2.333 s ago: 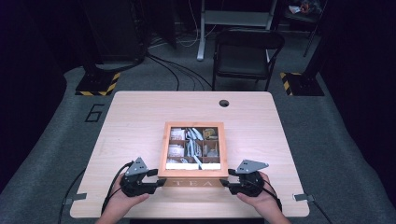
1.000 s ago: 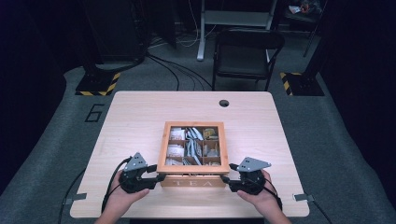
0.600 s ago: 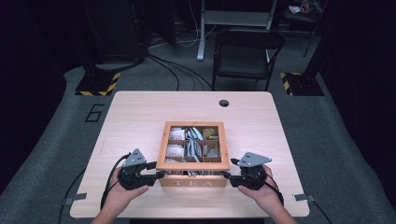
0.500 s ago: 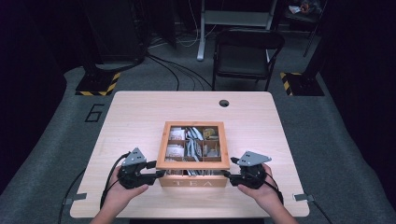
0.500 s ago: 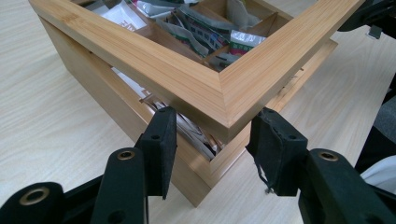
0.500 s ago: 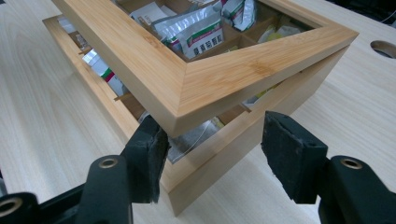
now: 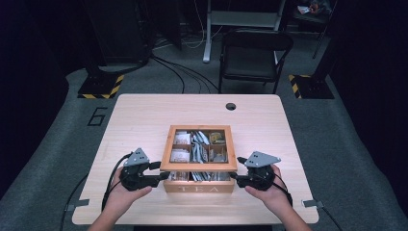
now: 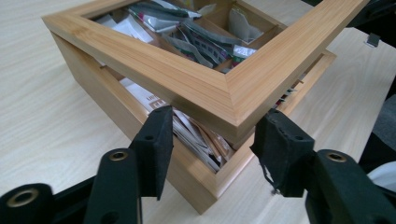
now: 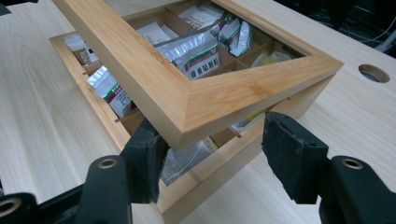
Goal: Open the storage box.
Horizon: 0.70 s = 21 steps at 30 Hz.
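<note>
High view: a wooden tea box [image 7: 198,185] sits at the near middle of the table [image 7: 144,115], "TEA" lettered on its near wall. Its framed lid [image 7: 198,167] is propped up at the near edge. The left gripper [image 7: 161,177] meets the lid's near left corner, the right gripper [image 7: 235,177] its near right corner.

Left gripper view: the jaws are spread and have just been opening; the lid corner lies between them, and the pads do not visibly press it. Under the raised lid, paper tea sachets [image 8: 196,135] stand packed in the near compartment.

Right gripper view: the jaws stand apart around the other lid corner, one pad tucked beneath the frame, lifting rather than pinching. Foil and paper packets [image 9: 196,53] fill the divided compartments.

The lid looks stiff, light and smooth, probably hinged at the far edge; it could slip off the pads. Lifting under both near corners evenly seems safest. The sachets are soft and loose.
</note>
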{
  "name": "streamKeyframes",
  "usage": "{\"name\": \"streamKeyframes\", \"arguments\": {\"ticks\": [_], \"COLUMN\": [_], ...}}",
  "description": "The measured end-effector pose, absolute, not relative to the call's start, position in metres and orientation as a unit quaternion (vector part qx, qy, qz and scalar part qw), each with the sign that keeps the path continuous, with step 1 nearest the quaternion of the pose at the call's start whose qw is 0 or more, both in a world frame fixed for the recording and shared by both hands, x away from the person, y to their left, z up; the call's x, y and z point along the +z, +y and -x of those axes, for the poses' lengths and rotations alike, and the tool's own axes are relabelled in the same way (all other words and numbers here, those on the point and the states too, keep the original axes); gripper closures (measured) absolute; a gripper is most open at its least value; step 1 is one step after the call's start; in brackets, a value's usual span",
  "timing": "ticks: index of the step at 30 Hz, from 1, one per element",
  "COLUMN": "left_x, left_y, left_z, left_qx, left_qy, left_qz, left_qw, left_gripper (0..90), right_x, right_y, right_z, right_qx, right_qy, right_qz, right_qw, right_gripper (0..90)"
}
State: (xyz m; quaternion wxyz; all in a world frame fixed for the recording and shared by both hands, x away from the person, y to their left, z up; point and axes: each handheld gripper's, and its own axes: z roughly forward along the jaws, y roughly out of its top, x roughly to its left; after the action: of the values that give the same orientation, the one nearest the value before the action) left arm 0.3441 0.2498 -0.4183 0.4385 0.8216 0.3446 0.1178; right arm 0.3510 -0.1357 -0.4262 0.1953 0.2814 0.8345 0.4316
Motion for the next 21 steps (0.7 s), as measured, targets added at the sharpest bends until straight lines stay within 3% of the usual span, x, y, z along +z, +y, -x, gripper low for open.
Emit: {"name": "streamKeyframes", "arguments": {"ticks": [21], "left_x": [-0.392], "left_y": [0.248], "left_z": [-0.352], "left_qx": [0.154], "left_qy": [0.321], "left_qz": [-0.824], "left_qw": [0.441], "left_gripper": [43.9], "right_x": [-0.399], "right_y": [-0.132], "right_z": [-0.362], "right_qx": [0.44], "right_qy": [0.834], "right_qz": [-0.266], "right_qw": [0.201], "right_gripper": [39.6]}}
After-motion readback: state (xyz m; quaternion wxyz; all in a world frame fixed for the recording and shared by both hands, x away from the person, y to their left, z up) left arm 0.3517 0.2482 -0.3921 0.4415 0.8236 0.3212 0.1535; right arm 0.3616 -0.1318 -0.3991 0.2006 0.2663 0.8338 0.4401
